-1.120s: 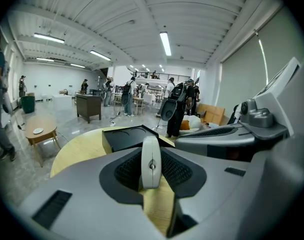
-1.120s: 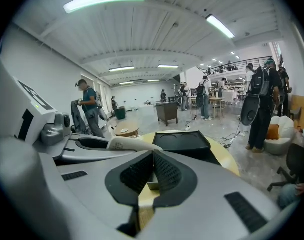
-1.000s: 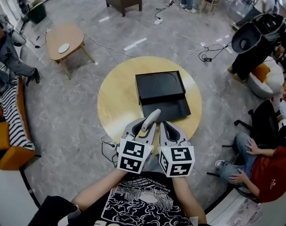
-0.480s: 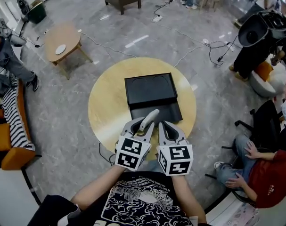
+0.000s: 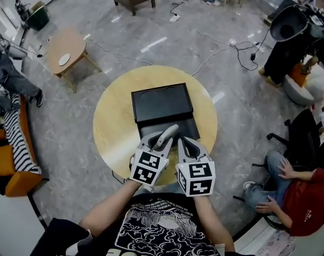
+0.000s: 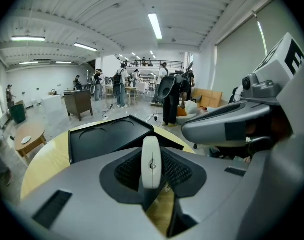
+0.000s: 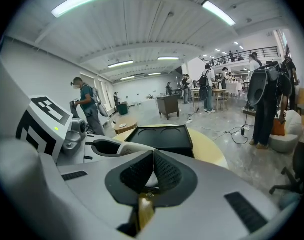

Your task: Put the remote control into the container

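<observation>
Remote control (image 5: 167, 135) gripped by left hand-held gripper (image 5: 162, 142), right hand-held gripper (image 5: 187, 145) closed empty, black container (image 5: 160, 104) just ahead.

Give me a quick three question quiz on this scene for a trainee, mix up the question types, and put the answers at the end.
1. True or false: the remote control already lies inside the black container.
2. Which gripper holds the remote control? A) the left gripper B) the right gripper C) neither
3. Short answer: what does the container stand on?

Key:
1. False. The remote is clamped between gripper jaws, short of the container.
2. A. The right gripper's jaws are together with nothing between them.
3. The round table.
</observation>
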`<state>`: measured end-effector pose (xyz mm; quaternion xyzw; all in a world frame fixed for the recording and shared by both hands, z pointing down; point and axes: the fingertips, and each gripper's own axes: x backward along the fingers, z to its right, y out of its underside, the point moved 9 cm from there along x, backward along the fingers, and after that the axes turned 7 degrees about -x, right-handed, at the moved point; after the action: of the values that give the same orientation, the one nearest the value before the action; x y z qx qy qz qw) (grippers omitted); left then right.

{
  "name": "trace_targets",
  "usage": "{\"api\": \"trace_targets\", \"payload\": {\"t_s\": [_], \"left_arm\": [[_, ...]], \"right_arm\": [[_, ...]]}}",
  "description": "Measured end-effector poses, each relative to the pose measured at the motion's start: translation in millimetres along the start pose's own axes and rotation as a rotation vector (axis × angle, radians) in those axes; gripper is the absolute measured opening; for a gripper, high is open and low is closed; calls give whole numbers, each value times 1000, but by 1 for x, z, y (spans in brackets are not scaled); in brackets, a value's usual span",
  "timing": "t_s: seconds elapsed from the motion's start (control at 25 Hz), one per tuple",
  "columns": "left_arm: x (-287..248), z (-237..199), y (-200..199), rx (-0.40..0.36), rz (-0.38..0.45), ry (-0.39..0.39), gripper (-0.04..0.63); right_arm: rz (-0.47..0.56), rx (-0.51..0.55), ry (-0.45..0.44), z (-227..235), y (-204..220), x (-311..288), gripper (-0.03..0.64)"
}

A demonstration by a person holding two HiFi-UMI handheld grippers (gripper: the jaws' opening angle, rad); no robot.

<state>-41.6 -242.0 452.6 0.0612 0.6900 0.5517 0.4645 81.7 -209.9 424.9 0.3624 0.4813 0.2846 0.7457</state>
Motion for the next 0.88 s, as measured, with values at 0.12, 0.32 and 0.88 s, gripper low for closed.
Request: {"api": "trace_targets", "payload": {"t_s": [0.12, 0.32, 0.88], "left_arm": [[-13, 0, 1, -12, -12, 25, 109], [-31, -2, 3, -32, -30, 53, 109], [-74, -8, 7, -78, -50, 162, 109]], "right_arm": [[-11, -2, 0, 10, 0, -5, 23], [-20, -4, 8, 24, 0, -13, 23], [-51, 15, 2, 46, -13, -33, 23]]}}
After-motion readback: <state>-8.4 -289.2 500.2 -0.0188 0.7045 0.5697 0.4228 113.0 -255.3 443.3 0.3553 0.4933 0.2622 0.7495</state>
